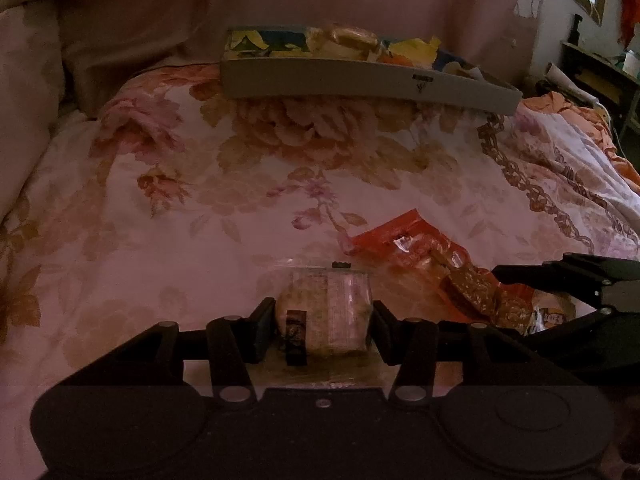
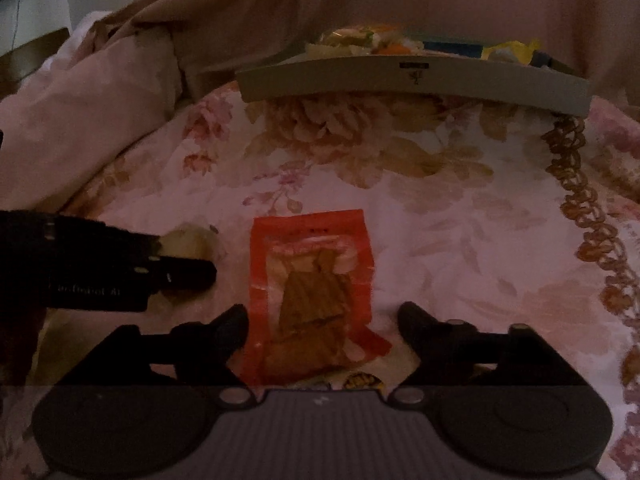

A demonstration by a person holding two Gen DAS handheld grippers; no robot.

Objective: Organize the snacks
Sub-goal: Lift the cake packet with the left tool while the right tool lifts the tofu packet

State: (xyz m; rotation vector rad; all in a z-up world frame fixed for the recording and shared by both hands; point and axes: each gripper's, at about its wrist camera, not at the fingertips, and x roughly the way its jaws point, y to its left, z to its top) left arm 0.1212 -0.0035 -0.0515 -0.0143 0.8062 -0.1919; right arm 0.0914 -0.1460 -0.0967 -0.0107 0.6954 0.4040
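- Two loose snacks on the floral bedspread (image 1: pixel 168 216), one per gripper; more packets sit heaped in one grey tray (image 1: pixel 360 84) at the far side, against pink fabric.
- Left: left gripper (image 1: pixel 324 330) narrow, pads pressed on both sides of a clear-wrapped round snack (image 1: pixel 326 312), pale, with a printed label. Right wrist view shows only a pale edge of this snack beside the left gripper's black finger; label hidden there.
- Centre: one orange packet (image 2: pixel 310 292) lies flat on the bedspread, brown pieces visible through its window. Left wrist view catches it crumpled and oblique, just right of the wrapped snack.
- Right: right gripper (image 2: pixel 324 330) wide, fingers standing either side of the orange packet's lower half; left finger close to its edge, right finger apart.
- Far right, left wrist view only: shelf unit and window beyond the bed.
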